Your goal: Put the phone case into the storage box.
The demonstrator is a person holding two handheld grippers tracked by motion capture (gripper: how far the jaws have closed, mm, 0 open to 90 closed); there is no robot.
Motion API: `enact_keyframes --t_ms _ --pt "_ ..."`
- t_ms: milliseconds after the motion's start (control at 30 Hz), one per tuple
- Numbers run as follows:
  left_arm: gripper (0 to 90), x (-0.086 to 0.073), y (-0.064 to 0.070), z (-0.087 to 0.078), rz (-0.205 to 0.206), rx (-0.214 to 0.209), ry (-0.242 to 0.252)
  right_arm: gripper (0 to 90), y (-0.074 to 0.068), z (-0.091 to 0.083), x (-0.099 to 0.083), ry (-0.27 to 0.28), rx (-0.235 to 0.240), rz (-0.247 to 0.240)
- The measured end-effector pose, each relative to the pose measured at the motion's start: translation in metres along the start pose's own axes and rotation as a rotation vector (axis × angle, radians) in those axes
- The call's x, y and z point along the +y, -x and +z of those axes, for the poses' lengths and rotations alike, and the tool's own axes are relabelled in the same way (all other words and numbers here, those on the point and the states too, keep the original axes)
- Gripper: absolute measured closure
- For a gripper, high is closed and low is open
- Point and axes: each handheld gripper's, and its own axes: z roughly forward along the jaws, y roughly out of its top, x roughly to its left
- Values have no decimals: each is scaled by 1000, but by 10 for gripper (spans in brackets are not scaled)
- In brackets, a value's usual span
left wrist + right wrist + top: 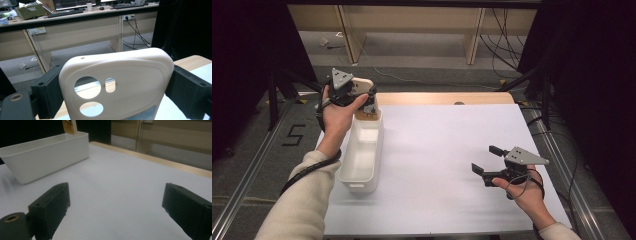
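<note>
A cream phone case (117, 82) is being held between the jaws of the left gripper (354, 95), clamped by its two side edges, above the far end of the white bin (362, 155) at the table's left side. In the left gripper view the camera cut-outs are being seen low on the case, w/ the top corner rounded and smooth, so the grip is being judged as the weak point: slick plastic pinched on curved edges could be slipping or twisting out if the hand is being tilted fast. A drop outside the bin is also being risked, since the case is hanging near the bin's far rim, close to the wooden table edge (447, 98) (beyond it, floor and cables). Something brownish is already being seen standing at that end of the bin; what it is cannot be told, but it may be getting knocked on the way down.

The right gripper (489, 160) is being held wide open and empty, low over the white table sheet (437, 150), well apart from the bin. Plenty of bare sheet is lying between the two, so room for moving is being judged ample toward the middle & right, tight only at the far-left corner
</note>
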Motion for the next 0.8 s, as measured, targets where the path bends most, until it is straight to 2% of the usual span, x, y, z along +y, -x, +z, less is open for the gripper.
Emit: enact_keyframes --t_ms 800 --pt "105 -6 -3 13 -1 14 -31 90 0 0 0 4 0 0"
